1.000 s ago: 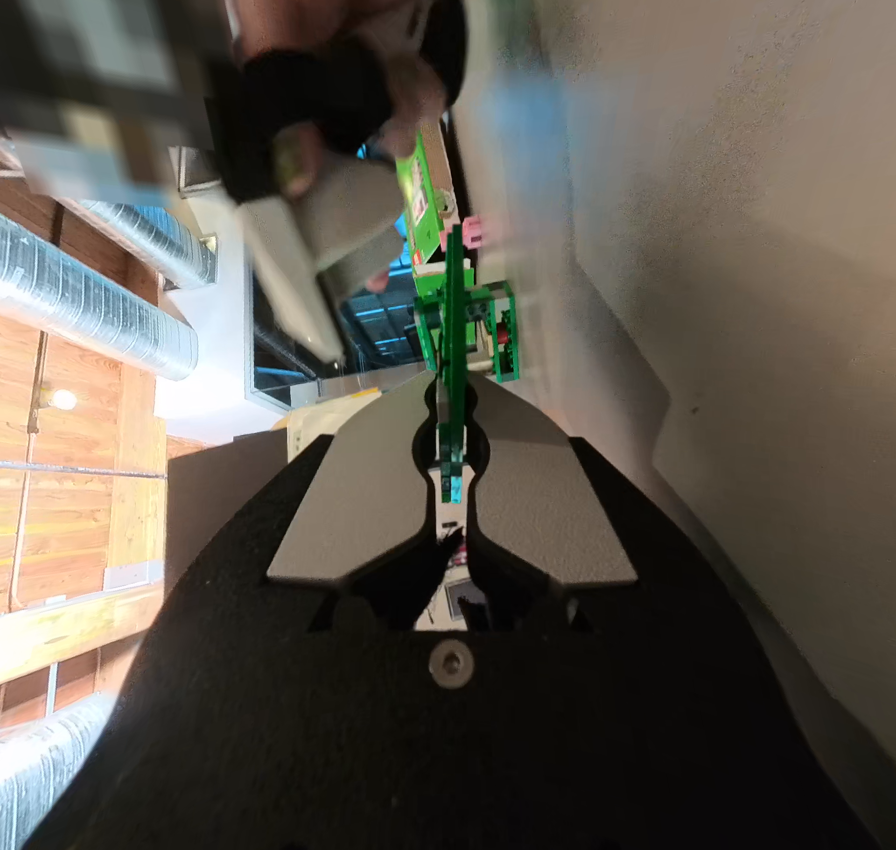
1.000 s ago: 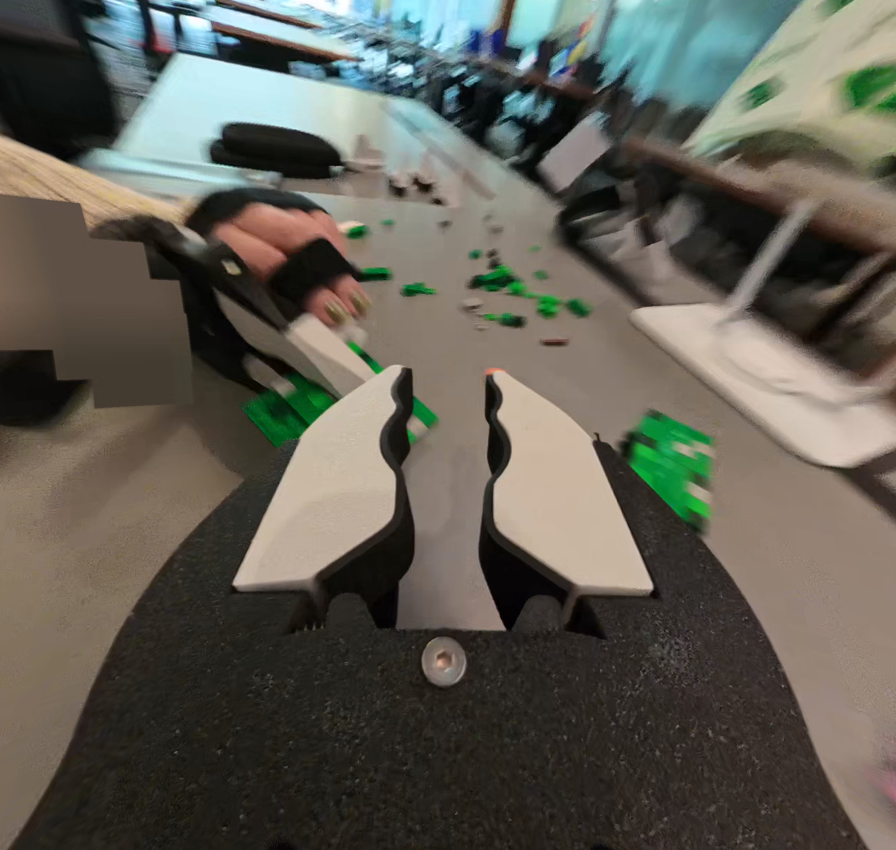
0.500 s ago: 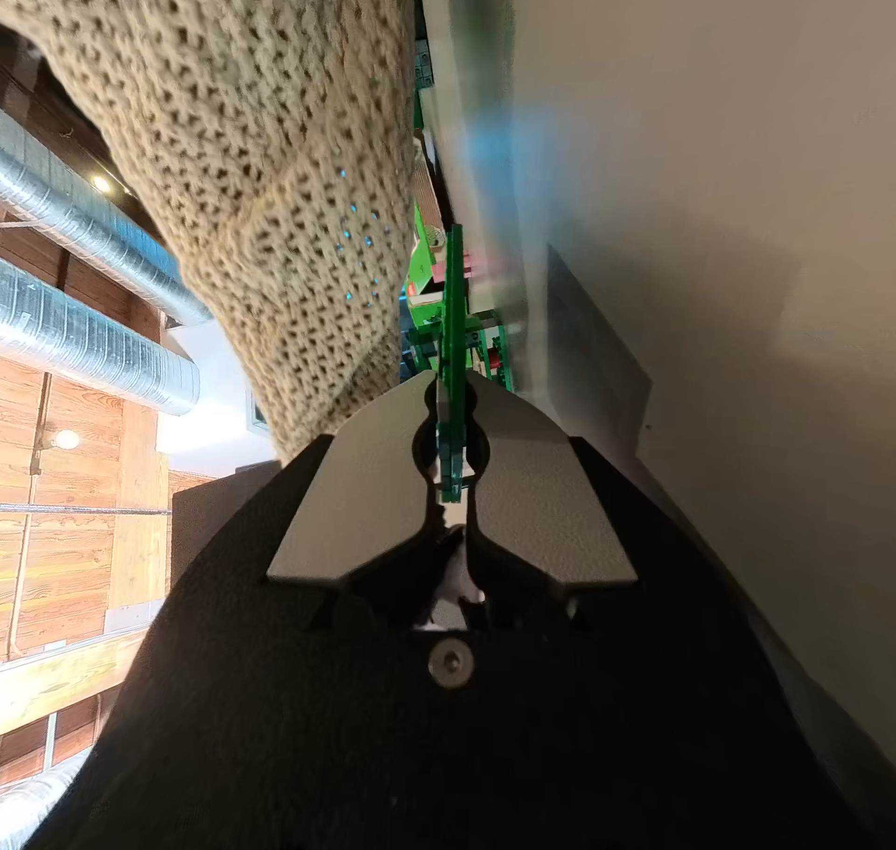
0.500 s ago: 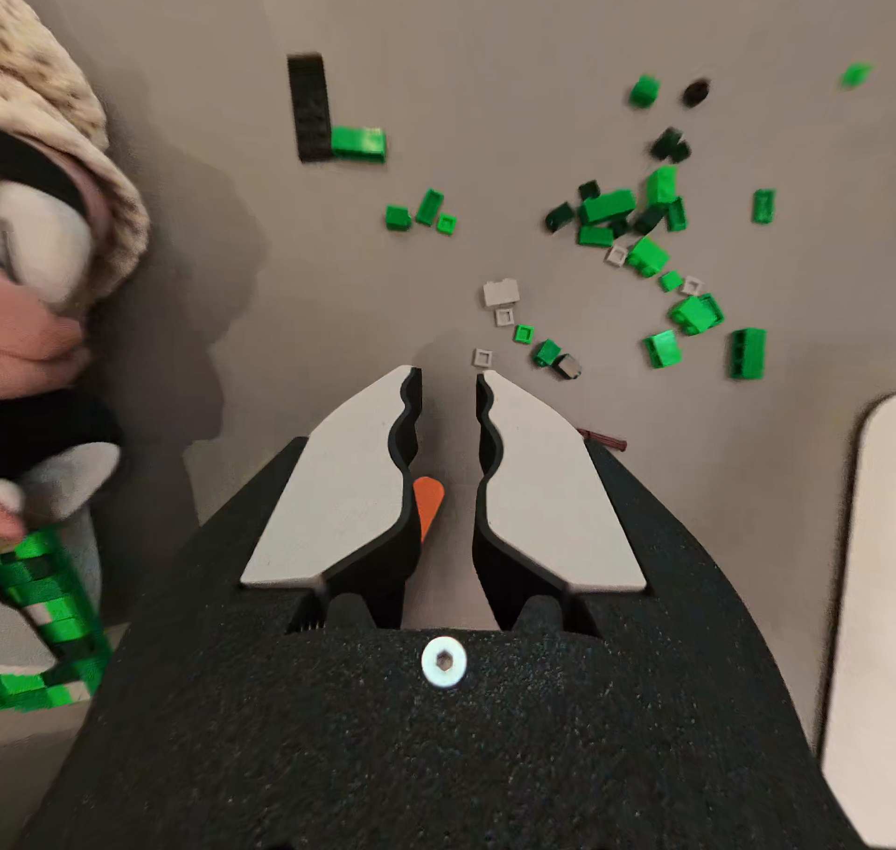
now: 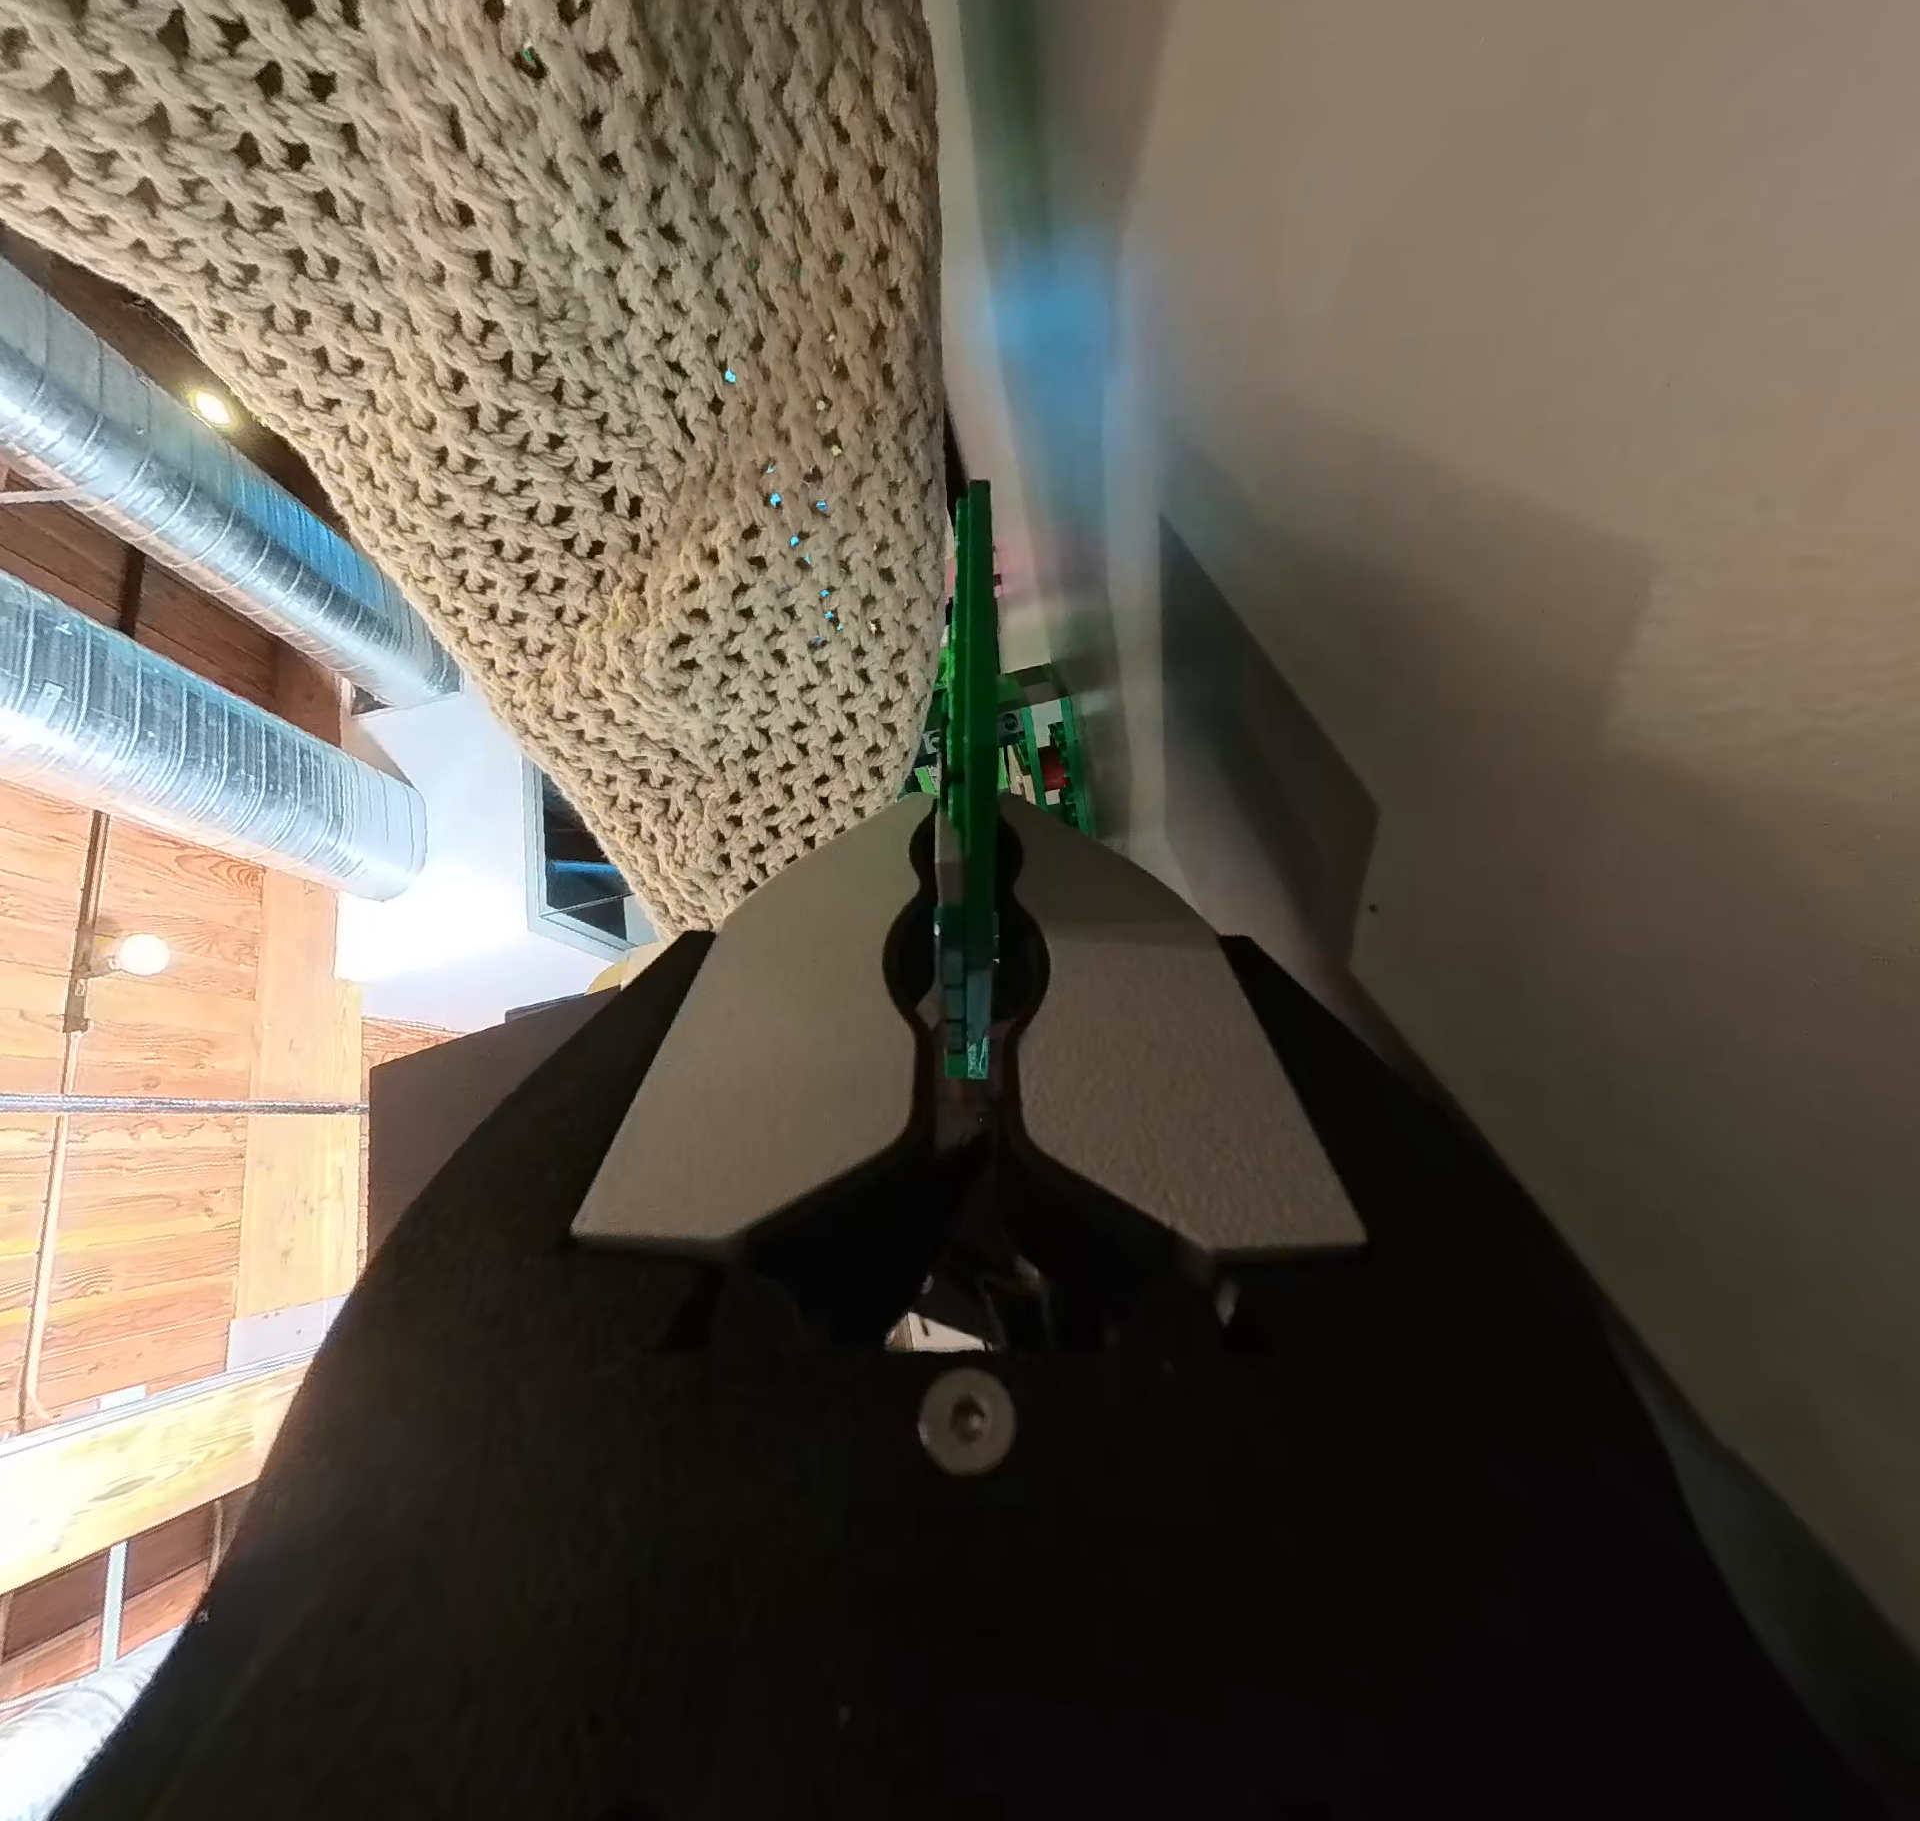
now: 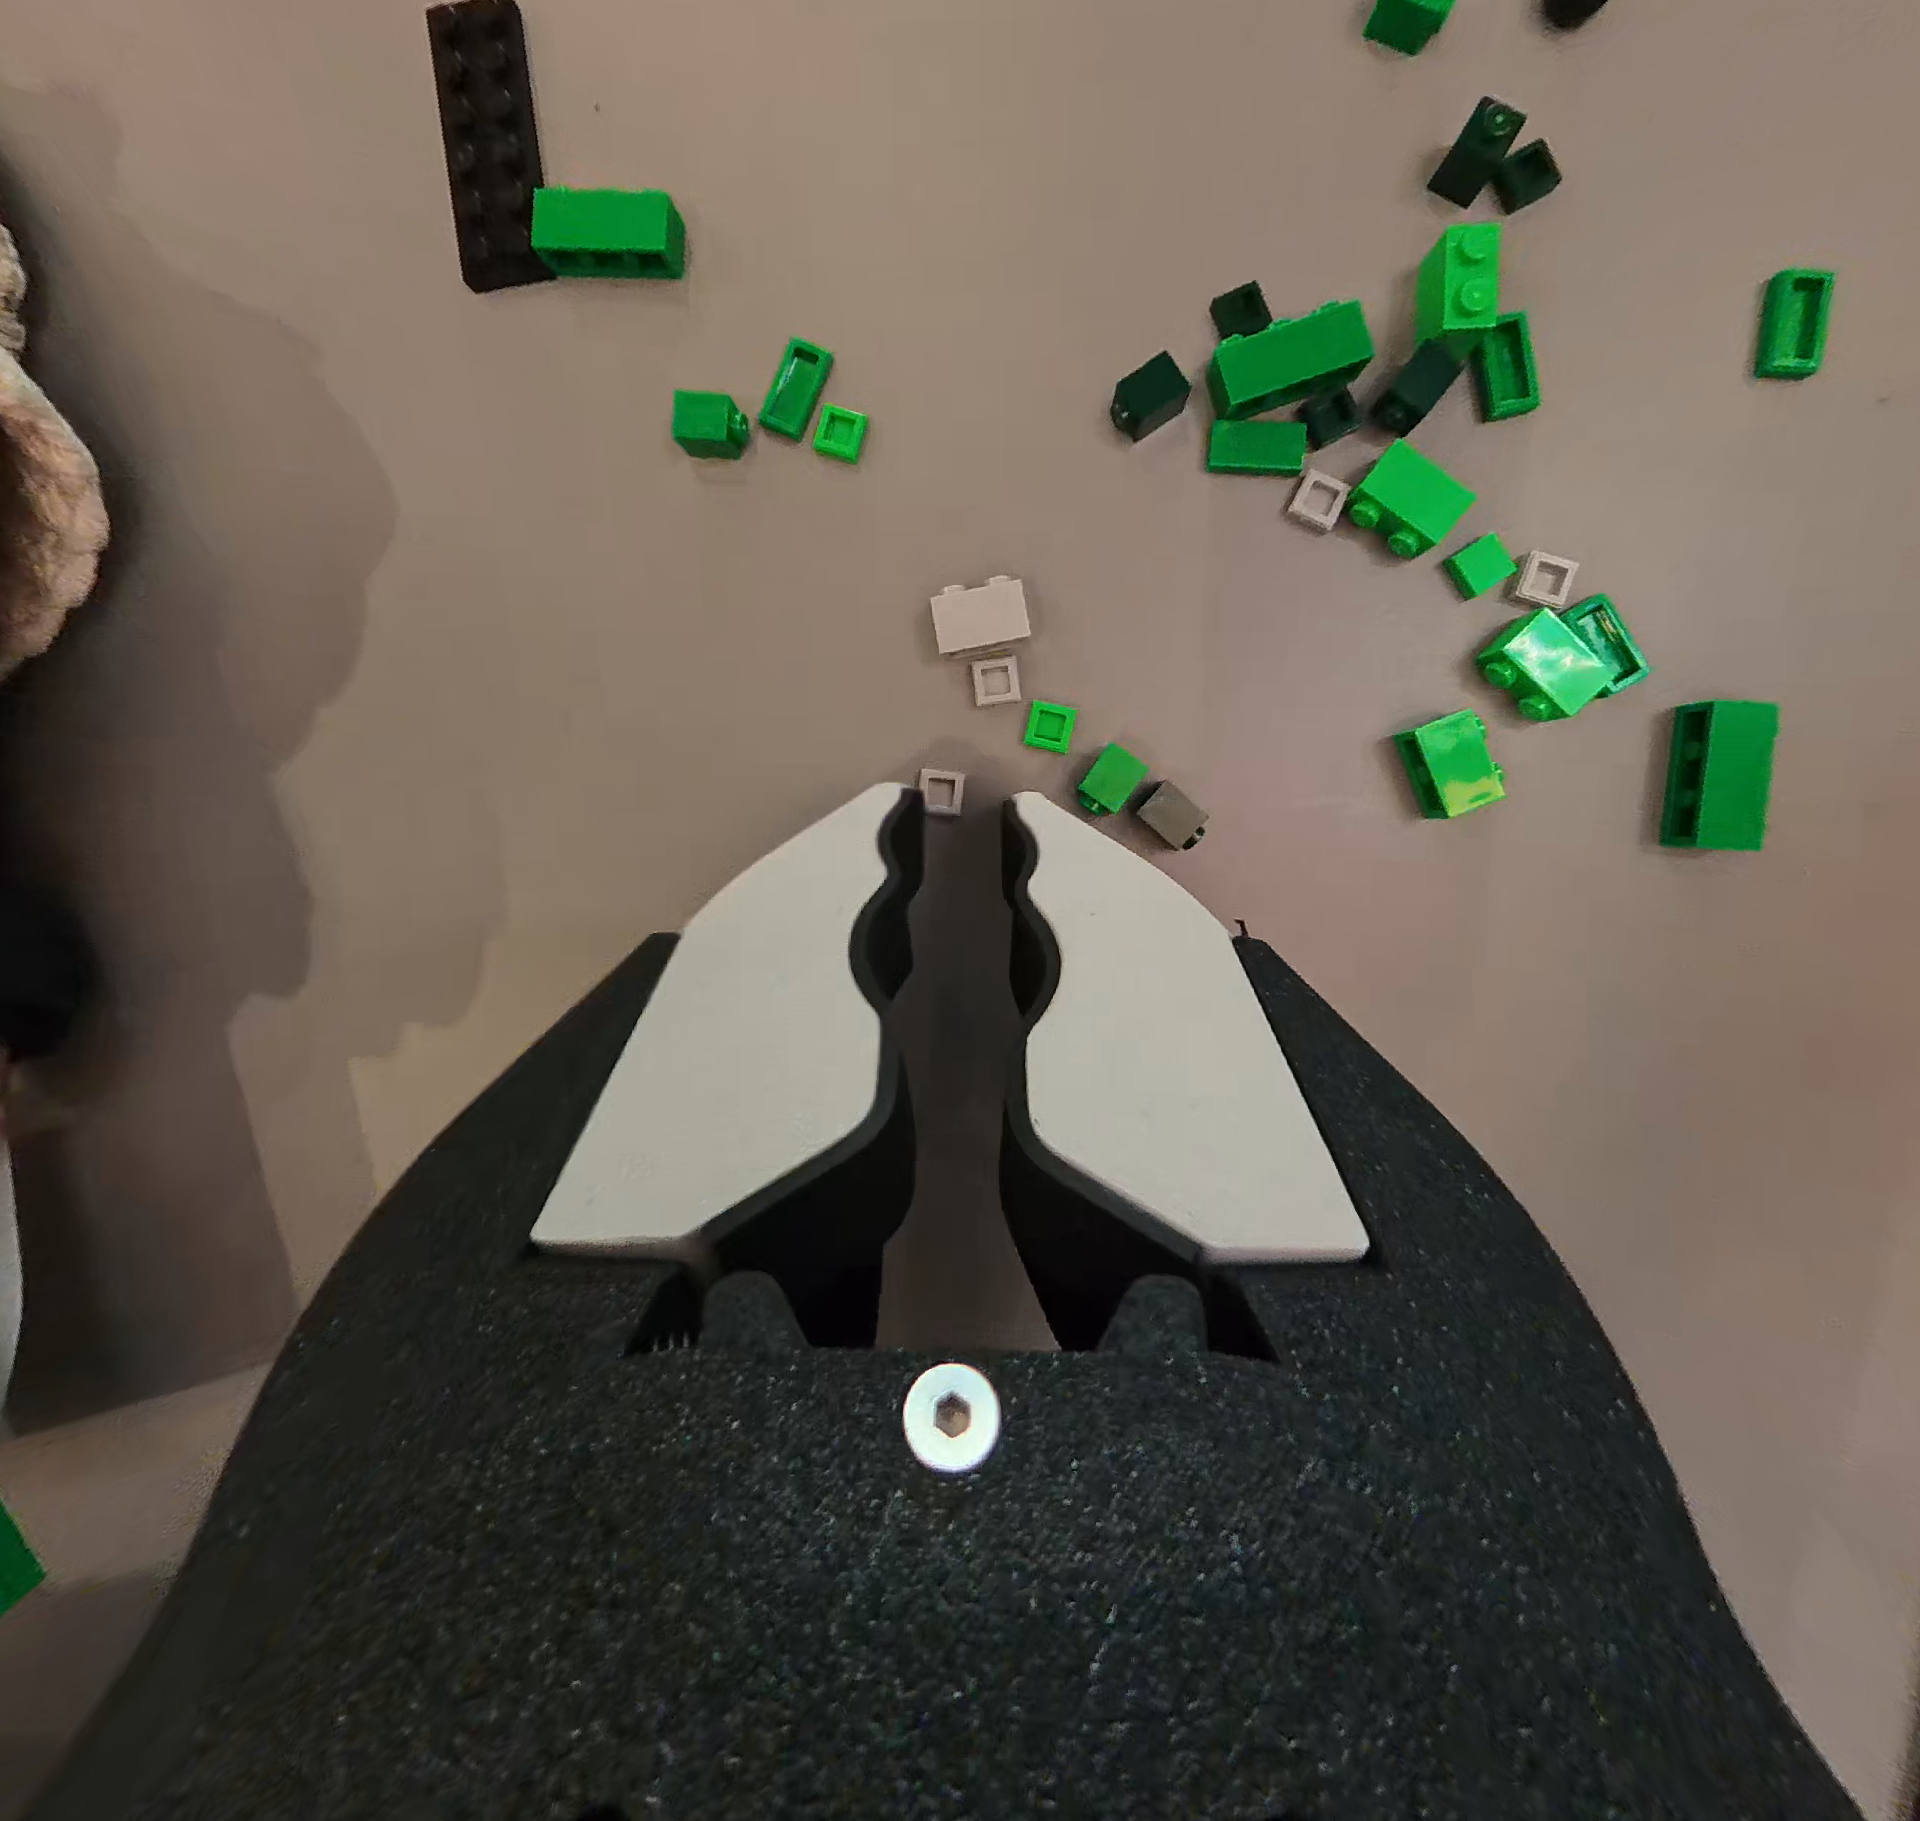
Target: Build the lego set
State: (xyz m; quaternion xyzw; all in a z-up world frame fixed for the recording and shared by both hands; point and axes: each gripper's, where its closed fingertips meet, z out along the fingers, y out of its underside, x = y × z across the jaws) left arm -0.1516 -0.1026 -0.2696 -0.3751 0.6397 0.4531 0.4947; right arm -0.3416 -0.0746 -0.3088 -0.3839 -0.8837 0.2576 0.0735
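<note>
Thin green lego plate assembly [image 5: 971, 753], seen edge-on w/ stepped studs, sits clamped between the two matte grey fingers of the left tool [image 5: 968, 836], jaws pressed tight on it; the view is tipped sideways so the smooth beige tabletop [image 5: 1558, 421] runs up the right side. Beyond the plate, a blurry part-built green frame [image 5: 1049, 763]. A chunky open-knit cream sleeve [image 5: 520, 317] fills the upper left, ribbed silver ducts [image 5: 187, 732] and wood panelling behind. Right tool [image 6: 961, 805] points down at the tabletop [image 6: 935, 213], holding nothing, wavy-edged grey fingers apart by a narrow gap, black grainy body below w/ a hex screw. Just at its left fingertip lies a tiny grey square tile [image 6: 941, 791]. Ahead: a grey 1x2 brick [image 6: 981, 616], another grey tile, small green tile [image 6: 1049, 726], a green cube and a dark grey piece nearby. Far left: long black studded plate [image 6: 488, 140] touching a glossy green brick [image 6: 608, 231]. Right: scattered cluster of bright and dark green bricks [image 6: 1351, 389], well apart from the tool.
</note>
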